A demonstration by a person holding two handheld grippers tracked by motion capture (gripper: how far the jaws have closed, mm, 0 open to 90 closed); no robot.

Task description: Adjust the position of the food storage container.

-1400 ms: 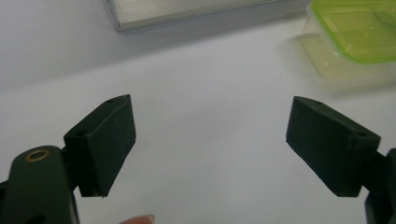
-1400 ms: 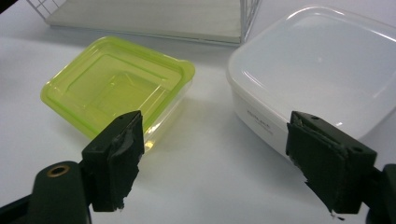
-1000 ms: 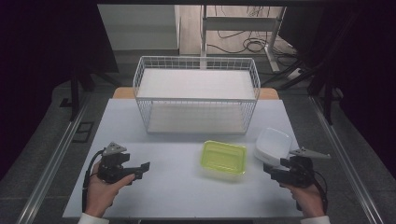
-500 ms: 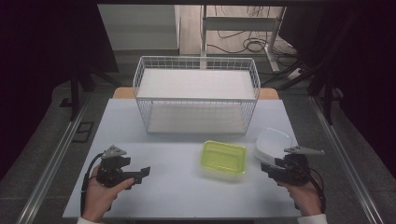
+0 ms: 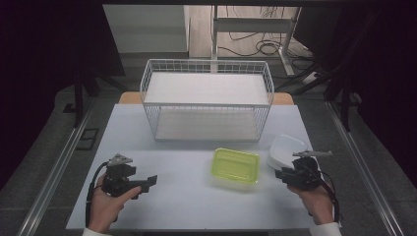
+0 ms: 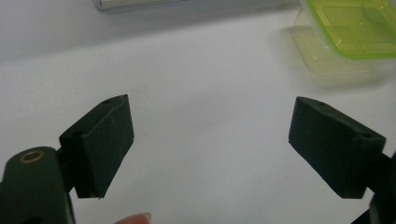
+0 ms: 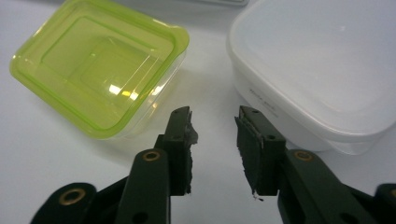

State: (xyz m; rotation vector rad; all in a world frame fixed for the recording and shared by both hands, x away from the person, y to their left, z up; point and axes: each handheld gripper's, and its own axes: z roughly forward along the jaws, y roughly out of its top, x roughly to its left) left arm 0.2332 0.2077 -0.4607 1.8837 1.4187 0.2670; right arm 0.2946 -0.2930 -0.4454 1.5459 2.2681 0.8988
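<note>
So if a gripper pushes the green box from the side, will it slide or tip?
The green box would probably slide: it looks low and wide, sitting flat on the smooth white table. It looks like thin, empty clear plastic, so likely light. The glossy walls may flex and slip when pinched.

Your two grippers, left gripper (image 5: pixel 142 184) and right gripper (image 5: pixel 284 173), are chunky black things with brass-ringed screw holes, grey triangle plates on top, black cables trailing, and white cuffs.

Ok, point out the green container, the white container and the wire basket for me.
green container (image 5: pixel 235 165), high view, middle of its lid.
white container (image 7: pixel 322 65), right gripper view, flat top of its lid.
wire basket (image 5: pixel 206 104), high view, front top rim.
</note>
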